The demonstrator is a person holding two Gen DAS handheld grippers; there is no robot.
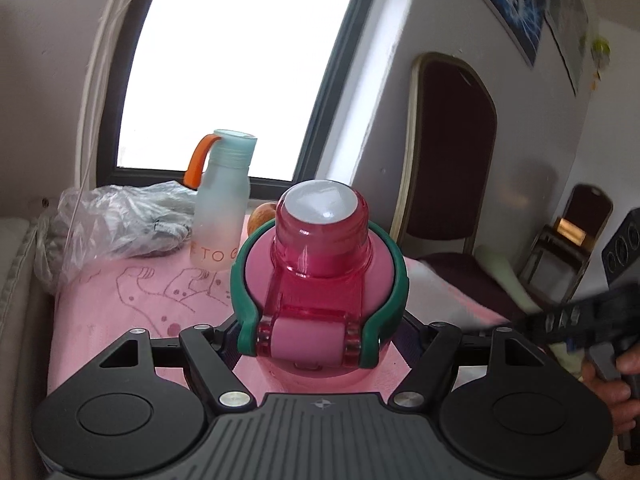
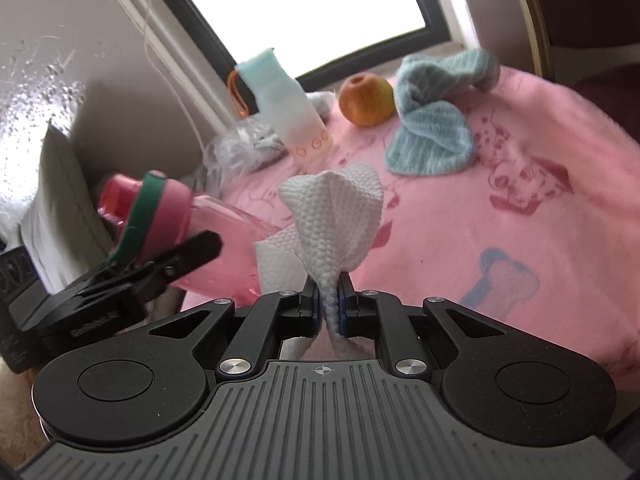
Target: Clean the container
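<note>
A pink water bottle (image 1: 320,280) with a red flip cap and a green carry loop fills the middle of the left wrist view. My left gripper (image 1: 320,344) is shut on its body and holds it above the table. In the right wrist view the same pink bottle (image 2: 216,248) is tilted at the left, clamped by the left gripper's fingers (image 2: 180,260). My right gripper (image 2: 329,300) is shut on a white textured paper towel (image 2: 336,216), whose free end touches the bottle's side.
A pink printed cloth (image 2: 500,220) covers the table. On it stand a frosted bottle (image 2: 288,108) with an orange strap, an apple (image 2: 366,98), a teal towel (image 2: 432,120) and a crumpled plastic bag (image 1: 120,220). Chairs (image 1: 452,160) stand at the right, by the window.
</note>
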